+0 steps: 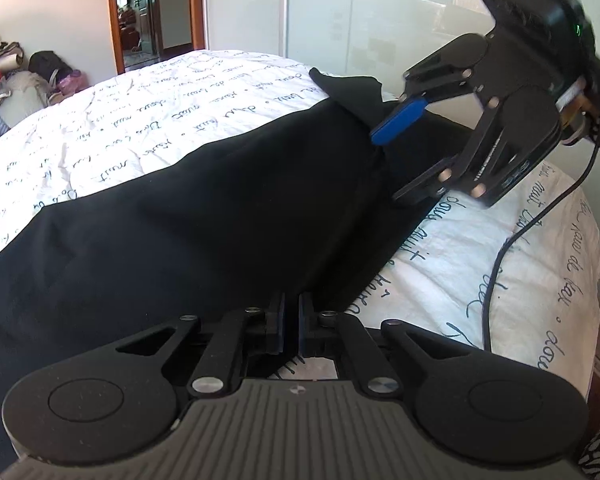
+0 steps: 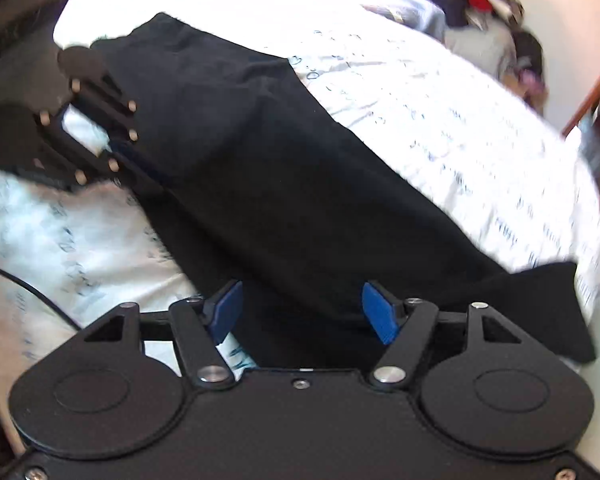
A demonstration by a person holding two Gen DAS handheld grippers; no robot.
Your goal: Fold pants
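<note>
Black pants (image 1: 204, 216) lie lengthwise on a white bed (image 1: 148, 112), one half folded over the other. My left gripper (image 1: 291, 326) is shut on the near edge of the pants. My right gripper (image 2: 302, 312) is open with blue pads (image 2: 380, 312), hovering over the far end of the pants (image 2: 300, 200). In the left wrist view the right gripper (image 1: 392, 160) hangs above the pants at the upper right. In the right wrist view the left gripper (image 2: 116, 152) pinches the fabric edge at the left.
The bedspread (image 2: 440, 92) is white with handwritten script. A black cable (image 1: 512, 240) trails over the bed at the right. Bags and clothes (image 1: 40, 76) are piled by the wall. A doorway (image 1: 156, 8) and glass wardrobe doors (image 1: 360, 12) stand beyond the bed.
</note>
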